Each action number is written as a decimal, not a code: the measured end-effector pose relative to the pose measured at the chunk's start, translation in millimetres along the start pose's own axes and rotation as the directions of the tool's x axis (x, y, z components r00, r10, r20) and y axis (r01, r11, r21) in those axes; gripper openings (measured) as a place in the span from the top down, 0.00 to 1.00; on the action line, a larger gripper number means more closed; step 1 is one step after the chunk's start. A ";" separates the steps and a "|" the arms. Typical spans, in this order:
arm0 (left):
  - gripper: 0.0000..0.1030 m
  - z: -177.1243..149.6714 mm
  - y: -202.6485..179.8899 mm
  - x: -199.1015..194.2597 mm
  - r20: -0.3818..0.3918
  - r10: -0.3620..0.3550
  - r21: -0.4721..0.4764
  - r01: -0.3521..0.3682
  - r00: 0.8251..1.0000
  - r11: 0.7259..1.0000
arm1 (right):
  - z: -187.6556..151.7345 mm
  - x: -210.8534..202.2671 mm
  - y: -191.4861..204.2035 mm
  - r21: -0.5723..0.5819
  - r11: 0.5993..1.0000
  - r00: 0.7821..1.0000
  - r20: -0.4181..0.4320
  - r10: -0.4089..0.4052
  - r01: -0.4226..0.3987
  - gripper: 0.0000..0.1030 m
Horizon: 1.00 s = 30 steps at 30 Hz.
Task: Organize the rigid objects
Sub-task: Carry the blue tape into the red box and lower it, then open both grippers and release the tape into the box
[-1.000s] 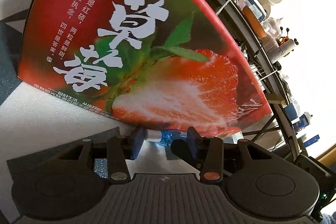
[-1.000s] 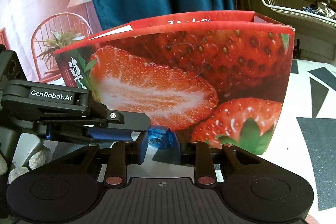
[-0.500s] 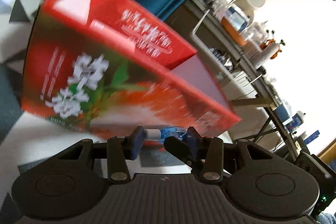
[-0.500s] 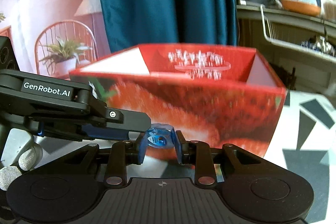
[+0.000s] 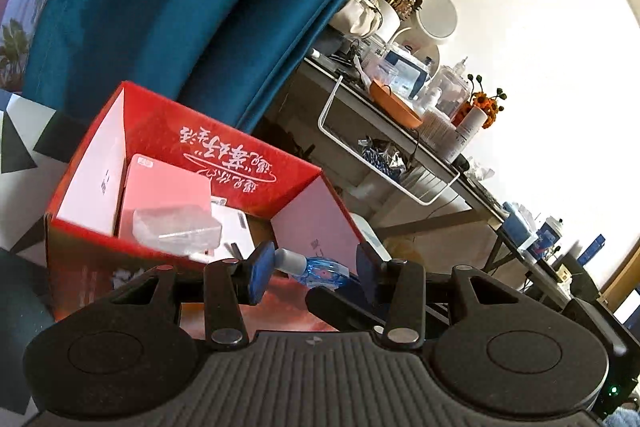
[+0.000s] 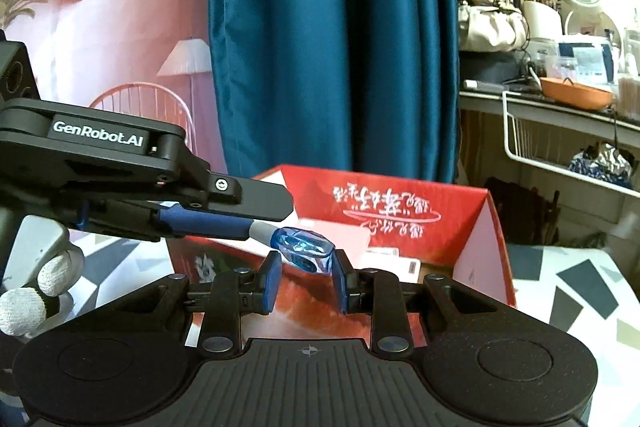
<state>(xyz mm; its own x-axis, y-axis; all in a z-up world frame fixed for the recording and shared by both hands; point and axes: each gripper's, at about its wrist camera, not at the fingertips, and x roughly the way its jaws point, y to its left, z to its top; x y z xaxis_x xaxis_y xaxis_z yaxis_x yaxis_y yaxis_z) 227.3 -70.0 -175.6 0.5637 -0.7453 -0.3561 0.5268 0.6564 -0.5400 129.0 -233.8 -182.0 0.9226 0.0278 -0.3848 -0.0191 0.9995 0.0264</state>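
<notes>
A small blue clear bottle with a white cap hangs above the near rim of a red strawberry box. My left gripper holds it lengthwise, one pad on the cap. My right gripper has its pads at the bottle's sides; the right pad touches it, and a small gap shows at the left pad. In the box lie a pink box, a clear plastic case and white cards.
A teal curtain hangs behind the box. A cluttered shelf with a white wire basket, an orange bowl and a round mirror stands to the right. The table has a black-and-white triangle cloth.
Both grippers have risen with the bottle from the foot of the box to above its rim, so the inside of the box now shows.
</notes>
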 end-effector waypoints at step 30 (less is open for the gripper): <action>0.55 22.5 3.4 133.7 -0.192 0.232 0.119 -0.212 0.954 0.970 | 24.7 127.6 -91.3 0.144 0.988 0.938 -0.346 -0.005 0.059 0.75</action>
<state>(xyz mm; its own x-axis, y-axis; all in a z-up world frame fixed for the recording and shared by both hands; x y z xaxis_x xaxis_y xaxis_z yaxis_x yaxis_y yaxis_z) 318.9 -164.8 -207.9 0.5372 -0.5811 -0.6114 0.4676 0.8084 -0.3575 257.9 -321.9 -210.7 0.7323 0.0266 -0.6804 0.0907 0.9865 0.1362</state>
